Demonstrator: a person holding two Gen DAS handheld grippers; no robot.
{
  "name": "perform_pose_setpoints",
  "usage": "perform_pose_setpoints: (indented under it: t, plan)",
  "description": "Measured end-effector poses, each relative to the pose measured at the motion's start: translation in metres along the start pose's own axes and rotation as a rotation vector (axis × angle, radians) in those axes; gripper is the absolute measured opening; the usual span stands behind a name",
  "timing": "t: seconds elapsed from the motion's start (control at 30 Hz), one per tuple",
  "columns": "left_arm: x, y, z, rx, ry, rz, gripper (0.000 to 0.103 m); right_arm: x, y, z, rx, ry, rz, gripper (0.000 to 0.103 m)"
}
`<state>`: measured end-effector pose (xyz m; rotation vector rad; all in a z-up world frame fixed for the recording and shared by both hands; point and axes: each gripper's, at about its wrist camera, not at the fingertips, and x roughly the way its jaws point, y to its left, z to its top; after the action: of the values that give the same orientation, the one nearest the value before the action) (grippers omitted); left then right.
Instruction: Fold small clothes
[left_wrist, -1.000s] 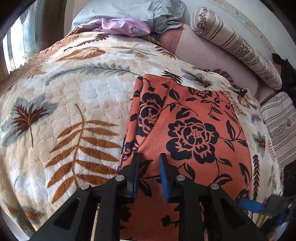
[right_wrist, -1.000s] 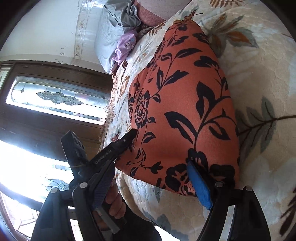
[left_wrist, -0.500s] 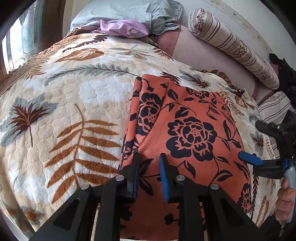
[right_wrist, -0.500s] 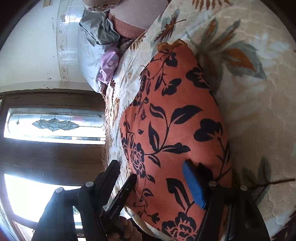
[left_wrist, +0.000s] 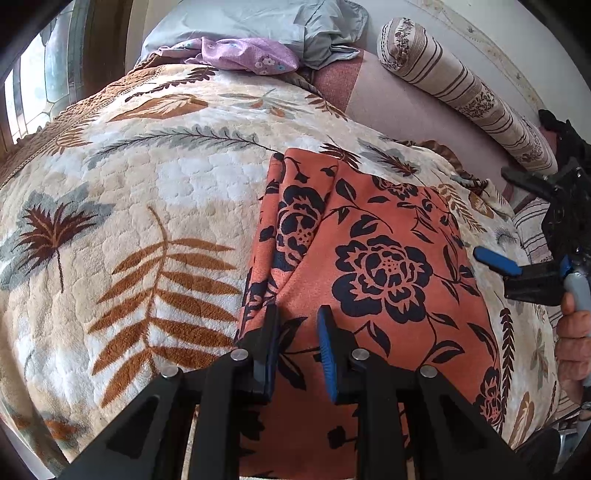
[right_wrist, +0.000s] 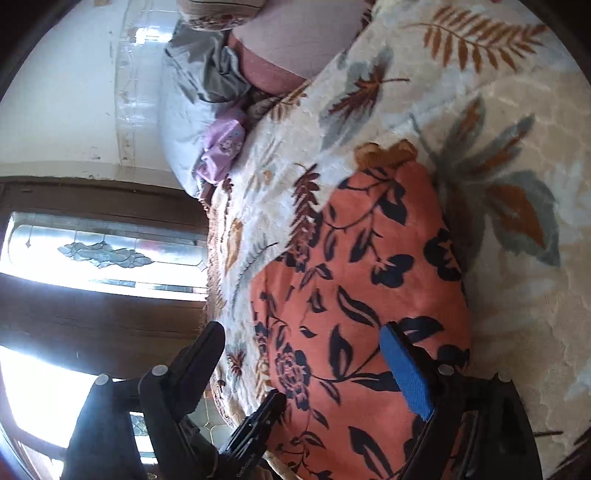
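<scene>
Covering the bed, a cream leaf-print blanket (left_wrist: 155, 206) carries the folded orange floral garment (left_wrist: 369, 266), which lies near its front edge. At the blanket's far edge sit a grey pillow (left_wrist: 266, 22) and a lilac cloth (left_wrist: 243, 55). The left gripper (left_wrist: 297, 343) stands narrowly parted, its pads resting at the garment's near left part; whether they pinch cloth I cannot tell. The right gripper (right_wrist: 303, 369) is opening wide over the garment's right edge, gripping nothing.
</scene>
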<state>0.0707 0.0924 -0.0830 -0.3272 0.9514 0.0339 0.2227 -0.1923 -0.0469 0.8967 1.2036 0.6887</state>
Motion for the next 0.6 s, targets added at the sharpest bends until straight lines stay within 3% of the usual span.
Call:
perform_pose_setpoints:
  t: [0.07,0.17,0.27,0.4,0.5,0.6]
  plan:
    - [0.000,0.000,0.000,0.005,-0.002,0.003,0.023,0.002,0.006,0.001,-0.039,-0.001,0.026,0.088]
    - [0.002,0.000,0.001,0.002,0.000,-0.003,0.023,0.034,-0.024,-0.001,0.018,0.093,-0.047,0.088]
    - [0.000,0.003,0.000,-0.008,-0.006,-0.013,0.023,0.015,-0.022,-0.011,0.017,0.015,-0.013,0.088]
    - [-0.012,0.003,0.008,-0.032,-0.021,-0.046,0.022,-0.004,0.012,-0.047,-0.101,0.025,0.038,0.089]
    - [-0.024,0.002,0.017,-0.064,-0.037,-0.108,0.024,0.015,0.004,-0.074,-0.178,0.121,-0.095,0.088]
    - [0.006,0.002,0.012,-0.033,0.096,-0.053,0.025,0.009,0.002,-0.082,-0.208,0.086,-0.096,0.088]
